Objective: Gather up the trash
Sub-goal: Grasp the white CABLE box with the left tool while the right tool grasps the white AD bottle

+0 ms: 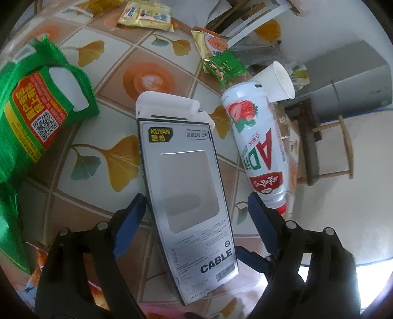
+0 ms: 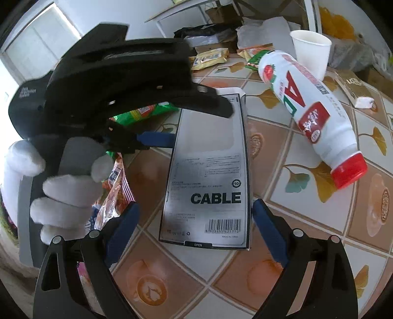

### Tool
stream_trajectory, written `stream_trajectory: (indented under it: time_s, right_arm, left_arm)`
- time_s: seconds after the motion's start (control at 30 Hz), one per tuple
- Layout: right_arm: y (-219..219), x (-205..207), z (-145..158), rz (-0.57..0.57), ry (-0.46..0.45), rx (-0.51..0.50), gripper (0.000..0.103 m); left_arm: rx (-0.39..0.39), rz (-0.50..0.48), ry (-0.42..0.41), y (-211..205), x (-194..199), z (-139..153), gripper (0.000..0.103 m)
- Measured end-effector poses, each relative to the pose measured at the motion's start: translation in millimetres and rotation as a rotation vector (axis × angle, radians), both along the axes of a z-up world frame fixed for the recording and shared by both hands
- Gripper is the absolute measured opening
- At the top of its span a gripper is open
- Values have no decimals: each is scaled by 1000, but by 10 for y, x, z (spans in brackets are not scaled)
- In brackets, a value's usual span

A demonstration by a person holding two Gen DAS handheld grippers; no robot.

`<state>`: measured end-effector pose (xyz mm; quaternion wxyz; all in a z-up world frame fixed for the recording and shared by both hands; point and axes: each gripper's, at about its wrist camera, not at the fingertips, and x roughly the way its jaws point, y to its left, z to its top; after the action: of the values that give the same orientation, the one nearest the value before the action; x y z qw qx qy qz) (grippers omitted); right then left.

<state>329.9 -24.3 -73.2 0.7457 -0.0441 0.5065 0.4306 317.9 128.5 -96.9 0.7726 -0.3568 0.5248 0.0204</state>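
The left gripper [image 1: 196, 208] stands spread wide, its blue pads either side of the flat grey-and-white cardboard cable box [image 1: 185, 186] lying on the tiled, leaf-patterned tablecloth [image 1: 110, 81]; whether a pad touches the box is unclear. The right gripper [image 2: 194, 216] is likewise spread around the box's near end. A white-gloved hand [image 2: 63, 186] grips the left tool. Just beyond lies a white plastic strawberry-drink bottle with a red cap [image 2: 312, 115], then a white paper cup [image 2: 310, 52], a green foil bag [image 1: 36, 110] and yellow snack wrappers [image 1: 145, 13].
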Motion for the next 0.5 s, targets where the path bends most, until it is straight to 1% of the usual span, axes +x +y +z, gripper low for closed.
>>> stream_trajectory:
  time_s: [0.07, 0.1, 0.2, 0.37, 0.4, 0.5]
  right_arm:
    - [16, -13, 2, 3, -9, -3, 90]
    - [5, -18, 3, 4, -7, 2, 90]
    - [-49, -31, 19, 12, 1, 26, 90]
    - [-283, -59, 157, 17, -6, 86, 90]
    - [-346, -41, 194, 10, -11, 104, 90]
    - [-566, 68, 385, -67, -52, 139, 90]
  left_arm:
    - [47, -30, 9, -67, 51, 1, 83]
    - [57, -41, 14, -89, 70, -10, 83]
    - [38, -59, 33, -97, 94, -72, 84]
    - [46, -59, 37, -102, 154, -56, 84]
    - [49, -62, 35, -105, 163, -56, 84]
    - [49, -68, 25, -101, 167, -58, 84]
